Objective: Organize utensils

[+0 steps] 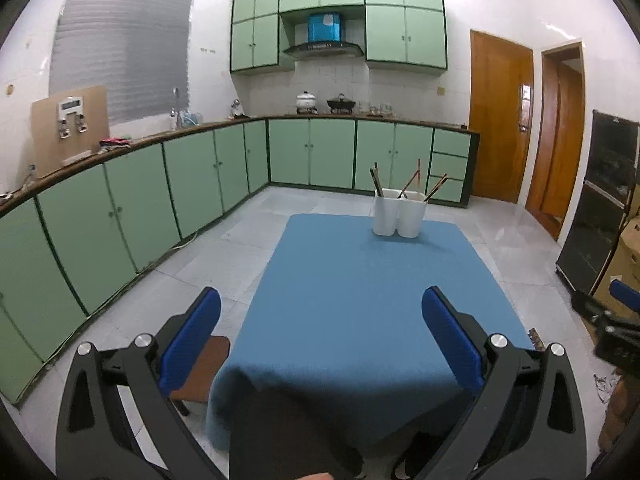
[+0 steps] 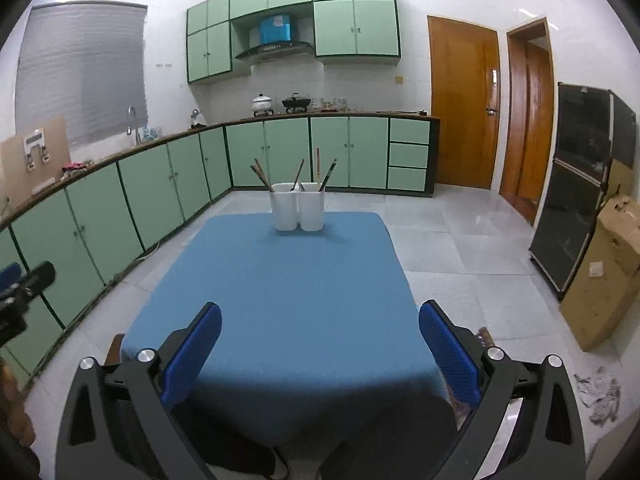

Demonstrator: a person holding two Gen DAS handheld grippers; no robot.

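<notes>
Blue cloth table (image 1: 360,280) bears white holder (image 1: 399,213) with slender chopsticks (image 1: 412,178).

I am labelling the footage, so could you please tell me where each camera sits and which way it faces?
Left wrist: on the left gripper, facing across the blue table toward the white utensil holder; its open jaws and the person's dark trousers show.
Right wrist: on the right gripper, facing likewise, holder left of centre; open jaws show, the left gripper at the left edge.
Shared: table, holder, green cabinets.
</notes>
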